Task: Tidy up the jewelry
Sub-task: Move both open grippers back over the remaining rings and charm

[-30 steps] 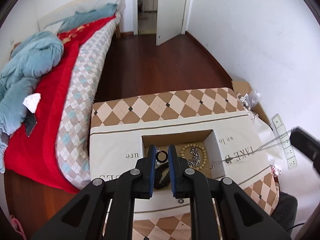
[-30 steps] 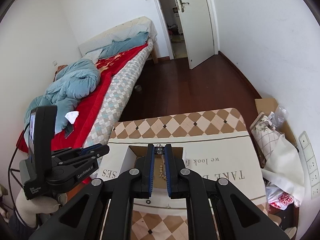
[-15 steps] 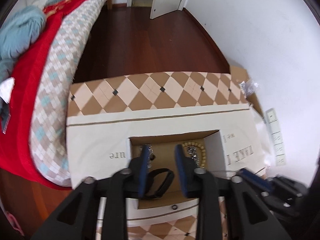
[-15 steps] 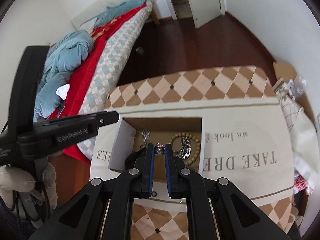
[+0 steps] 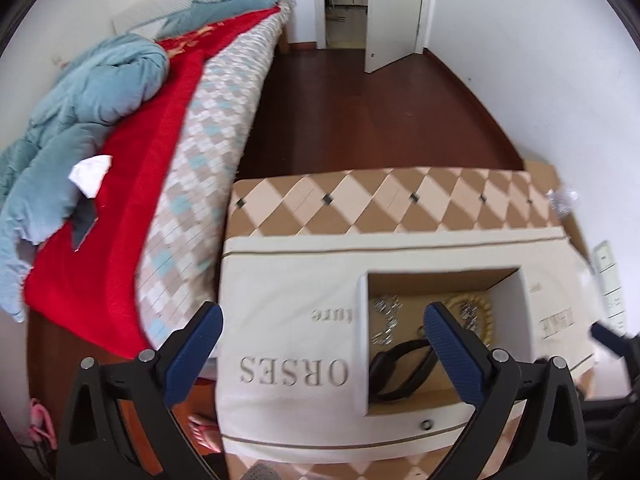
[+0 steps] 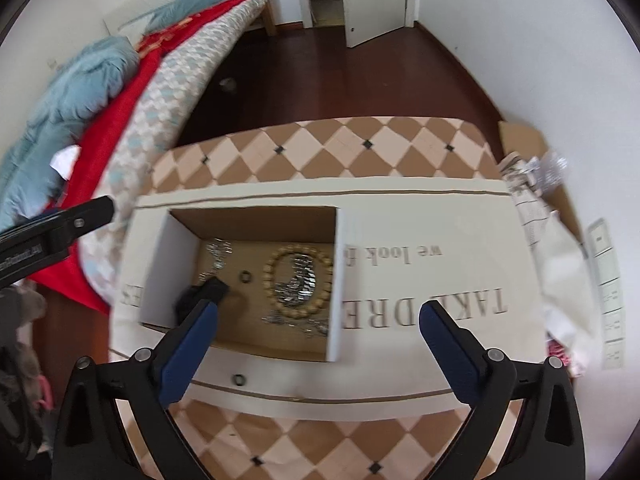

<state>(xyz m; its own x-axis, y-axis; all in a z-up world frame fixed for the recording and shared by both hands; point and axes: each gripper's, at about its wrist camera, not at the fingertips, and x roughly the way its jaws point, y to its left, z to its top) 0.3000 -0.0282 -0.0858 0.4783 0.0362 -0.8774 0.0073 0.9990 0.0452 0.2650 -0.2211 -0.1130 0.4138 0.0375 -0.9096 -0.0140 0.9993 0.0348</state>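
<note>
An open cardboard box (image 6: pixel 340 280) sits on a cream cloth on the table. In it lie a wooden bead bracelet (image 6: pixel 298 276), silver chains (image 6: pixel 296 284), a black band (image 5: pixel 400 368), a small ring (image 6: pixel 244 277) and a silver piece (image 6: pixel 218 254). Another small ring (image 6: pixel 238 380) lies on the cloth in front of the box. My left gripper (image 5: pixel 324 332) is open and empty above the box's left front. My right gripper (image 6: pixel 316 328) is open and empty above the box's front edge.
A checkered tablecloth (image 6: pixel 320 148) covers the table under the cream cloth (image 6: pixel 440 292). A bed with a red cover (image 5: pixel 140 168) stands to the left. Bags and a power strip (image 6: pixel 604 292) lie to the right by the wall.
Both grippers were shut one second ago and now stand wide open. The chain that my right gripper held now lies in the box. The left gripper has shifted left.
</note>
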